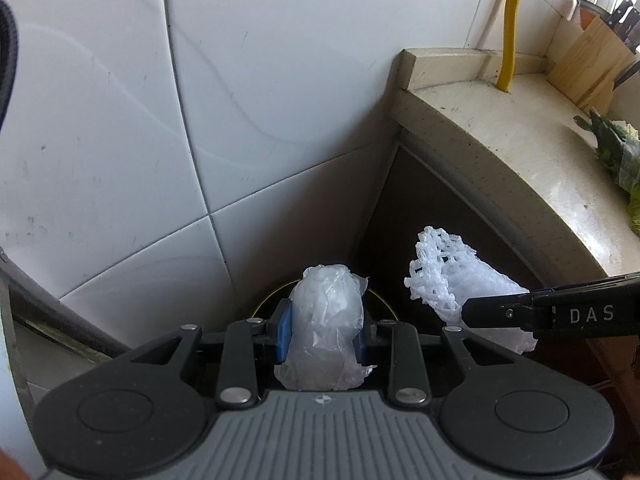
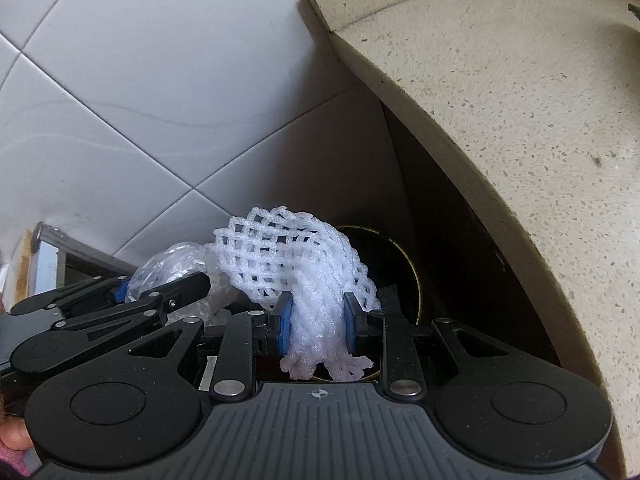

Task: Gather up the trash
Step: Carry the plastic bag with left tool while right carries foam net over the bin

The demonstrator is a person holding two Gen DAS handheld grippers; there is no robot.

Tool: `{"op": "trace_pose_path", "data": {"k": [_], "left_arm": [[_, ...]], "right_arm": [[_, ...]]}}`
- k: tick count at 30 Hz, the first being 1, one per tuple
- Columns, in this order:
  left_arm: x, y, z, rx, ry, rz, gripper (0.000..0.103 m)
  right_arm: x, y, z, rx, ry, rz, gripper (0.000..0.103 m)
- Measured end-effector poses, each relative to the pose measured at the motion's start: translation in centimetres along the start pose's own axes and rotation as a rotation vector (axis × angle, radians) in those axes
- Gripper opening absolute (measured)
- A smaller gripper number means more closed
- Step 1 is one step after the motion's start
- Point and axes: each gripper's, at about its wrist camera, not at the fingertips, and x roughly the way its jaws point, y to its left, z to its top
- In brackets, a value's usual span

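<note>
Hiding most of dark bin (image 2: 404, 276) below worktop edge (image 2: 460, 128); contents unclear. Left gripper (image 1: 324, 330) clamped on plastic wrap (image 1: 326, 320), right gripper (image 2: 316, 316) clamped on foam net (image 2: 296, 264).

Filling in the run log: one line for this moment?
left gripper: shut on plastic wrap | right gripper: shut on foam net | both over bin beside counter

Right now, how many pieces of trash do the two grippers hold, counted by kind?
Crumpled clear plastic bag, in the left gripper: 1
White foam fruit net, in the right gripper: 1
Total: 2
</note>
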Motion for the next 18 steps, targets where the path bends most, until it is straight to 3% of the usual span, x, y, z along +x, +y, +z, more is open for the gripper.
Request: {"op": "trace_pose_path", "data": {"k": [15, 18], "left_arm": [[0.7, -0.1, 0.1, 0.003, 0.022, 0.02, 0.03], [0.9, 0.0, 0.2, -0.003, 0.026, 0.027, 0.036]], "right_arm": [[1.5, 0.4, 0.8, -0.019, 0.028, -0.015, 0.034], [2.1, 0.4, 1.1, -0.018, 0.034, -0.017, 0.036]]}}
